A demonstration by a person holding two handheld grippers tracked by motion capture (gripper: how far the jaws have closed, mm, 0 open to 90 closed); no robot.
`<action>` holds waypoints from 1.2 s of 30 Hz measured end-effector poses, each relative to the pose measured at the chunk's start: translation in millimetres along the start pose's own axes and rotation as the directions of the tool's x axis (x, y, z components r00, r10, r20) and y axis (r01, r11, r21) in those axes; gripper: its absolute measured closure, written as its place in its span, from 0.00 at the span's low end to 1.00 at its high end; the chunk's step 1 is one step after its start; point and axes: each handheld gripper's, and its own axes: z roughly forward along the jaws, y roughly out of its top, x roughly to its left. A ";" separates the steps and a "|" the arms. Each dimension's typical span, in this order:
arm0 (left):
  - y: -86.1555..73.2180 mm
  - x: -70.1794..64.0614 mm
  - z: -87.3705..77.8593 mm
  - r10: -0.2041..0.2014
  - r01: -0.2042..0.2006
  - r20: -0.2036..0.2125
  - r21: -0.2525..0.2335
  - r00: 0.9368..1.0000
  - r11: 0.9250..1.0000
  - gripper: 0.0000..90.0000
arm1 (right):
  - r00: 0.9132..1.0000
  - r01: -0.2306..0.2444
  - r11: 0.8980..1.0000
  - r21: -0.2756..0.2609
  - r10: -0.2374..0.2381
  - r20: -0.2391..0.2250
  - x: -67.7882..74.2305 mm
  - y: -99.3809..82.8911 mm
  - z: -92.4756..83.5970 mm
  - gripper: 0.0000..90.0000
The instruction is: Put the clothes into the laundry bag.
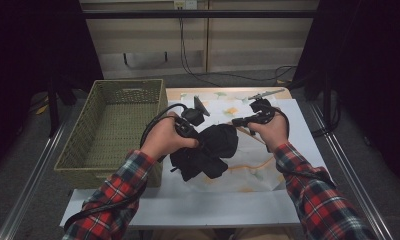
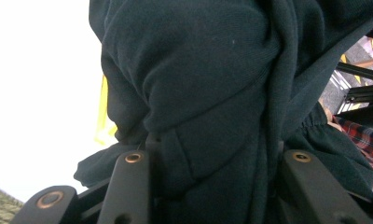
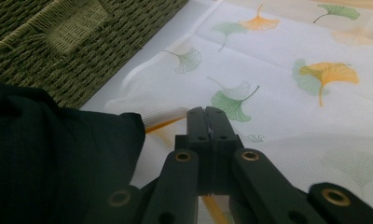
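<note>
While the table (image 1: pixel 198 210) carries a leaf-print cloth (image 1: pixel 248 165) and a woven basket (image 1: pixel 113 125) at its left edge, a dark bundled garment (image 1: pixel 208 150) hangs just above the cloth, right of the basket. Left gripper (image 1: pixel 200 137) is clamped on the garment, fabric bunched between its jaws, seen close up in the left gripper view (image 2: pixel 208 116). Right gripper (image 1: pixel 236 121) has its jaws pressed together on nothing, just beside the garment (image 3: pixel 58 158), tips (image 3: pixel 206 122) over the cloth (image 3: pixel 287 93).
</note>
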 end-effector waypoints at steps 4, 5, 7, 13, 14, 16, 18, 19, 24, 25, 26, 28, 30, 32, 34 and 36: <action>-0.1 -0.8 5.4 -0.015 0.015 0.007 -0.005 1.000 1.000 0.67 | 1.000 0.005 1.000 -0.004 -0.005 0.003 -0.5 0.5 -0.1 1.00; -0.1 -1.0 6.4 -0.013 0.013 0.006 -0.003 1.000 1.000 0.67 | 1.000 0.004 1.000 -0.005 -0.004 0.003 -0.4 0.6 -0.1 1.00; -0.3 -1.1 8.1 -0.007 0.007 0.009 0.003 1.000 1.000 0.67 | 1.000 0.007 1.000 -0.008 -0.007 0.003 -0.4 0.6 0.0 1.00; -0.9 0.5 13.7 0.002 -0.002 0.008 0.000 1.000 1.000 0.67 | 1.000 0.006 1.000 -0.010 -0.006 0.002 0.9 0.9 0.3 1.00; -1.1 0.4 15.1 -0.004 0.004 0.008 -0.003 1.000 1.000 0.67 | 1.000 0.006 1.000 -0.010 -0.006 0.002 1.0 1.1 0.2 1.00; -1.6 -0.3 17.8 -0.020 0.020 0.005 -0.009 1.000 1.000 0.67 | 1.000 0.006 1.000 -0.011 -0.006 0.000 1.3 1.4 -0.1 1.00; -2.0 0.5 20.4 -0.021 0.021 0.010 -0.010 1.000 1.000 0.67 | 1.000 0.005 1.000 -0.011 -0.004 0.003 2.0 1.6 -0.3 1.00; -2.2 0.8 21.8 -0.025 0.025 0.013 -0.014 1.000 1.000 0.67 | 1.000 0.005 1.000 -0.013 -0.005 0.002 2.1 1.7 -0.2 1.00; -2.9 3.1 28.1 -0.029 0.029 0.002 -0.014 1.000 0.999 0.66 | 1.000 0.005 1.000 -0.014 -0.004 0.004 3.1 1.5 0.3 1.00; -3.2 3.9 29.3 -0.030 0.031 0.009 -0.018 0.999 0.999 0.66 | 1.000 0.006 1.000 -0.014 -0.006 0.002 3.1 1.5 0.3 1.00; -3.5 2.9 31.2 -0.048 0.048 0.004 -0.027 0.999 0.998 0.66 | 1.000 0.007 1.000 -0.015 -0.007 -0.001 3.3 1.5 0.4 1.00; -3.6 4.1 33.8 -0.032 0.032 -0.002 -0.021 0.999 0.999 0.66 | 1.000 0.009 1.000 -0.015 -0.009 -0.002 3.4 1.5 0.5 1.00; -4.0 4.2 37.2 -0.041 0.041 -0.007 -0.026 0.999 0.999 0.66 | 1.000 0.011 1.000 -0.015 -0.011 -0.005 3.8 1.4 0.6 1.00; -4.4 4.3 40.6 -0.049 0.049 -0.013 -0.030 0.999 0.998 0.65 | 1.000 0.010 1.000 -0.013 -0.010 -0.006 4.2 1.2 0.7 1.00; -4.6 4.3 44.0 -0.055 0.055 -0.017 -0.040 0.998 0.998 0.65 | 1.000 0.011 1.000 -0.012 -0.011 -0.007 4.6 1.0 0.7 1.00; -4.8 4.3 47.2 -0.058 0.057 -0.019 -0.043 0.998 0.997 0.65 | 1.000 0.015 1.000 -0.015 -0.015 -0.006 4.8 0.9 0.6 1.00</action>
